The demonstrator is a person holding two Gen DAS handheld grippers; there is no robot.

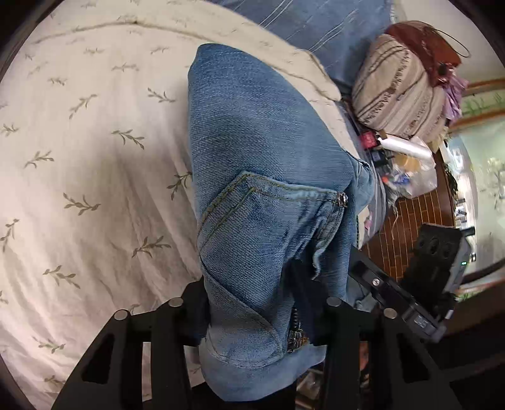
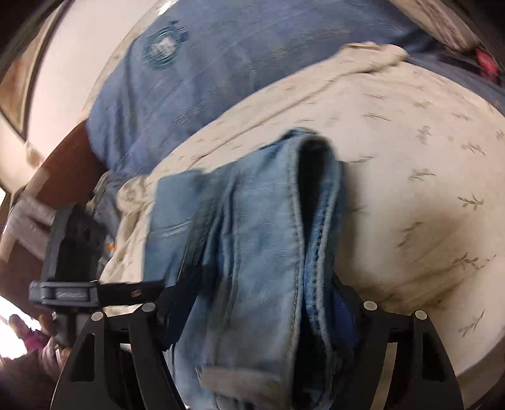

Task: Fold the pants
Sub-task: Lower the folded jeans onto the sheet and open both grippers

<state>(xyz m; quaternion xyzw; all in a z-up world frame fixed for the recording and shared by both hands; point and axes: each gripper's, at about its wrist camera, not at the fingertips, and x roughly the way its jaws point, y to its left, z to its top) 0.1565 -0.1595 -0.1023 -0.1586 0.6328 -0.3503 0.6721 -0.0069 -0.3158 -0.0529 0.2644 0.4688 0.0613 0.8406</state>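
Observation:
The pants are blue denim jeans (image 1: 262,176), held up over a bed. In the left wrist view my left gripper (image 1: 252,302) is shut on the jeans at the waistband, by the back pocket (image 1: 268,217); the folded leg part hangs away toward the bed. In the right wrist view my right gripper (image 2: 262,299) is shut on a bunched, folded edge of the jeans (image 2: 252,236), with thick seams between the fingers. This view is motion-blurred. The other gripper shows at the edge of each view (image 1: 435,277) (image 2: 72,268).
The bed has a cream sheet with leaf print (image 1: 79,157) (image 2: 410,157). A blue striped pillow (image 1: 322,28) (image 2: 195,79) lies at its head. A rolled striped blanket (image 1: 397,91), a plastic bag and small clutter (image 1: 407,170) sit beside the bed on a brown surface.

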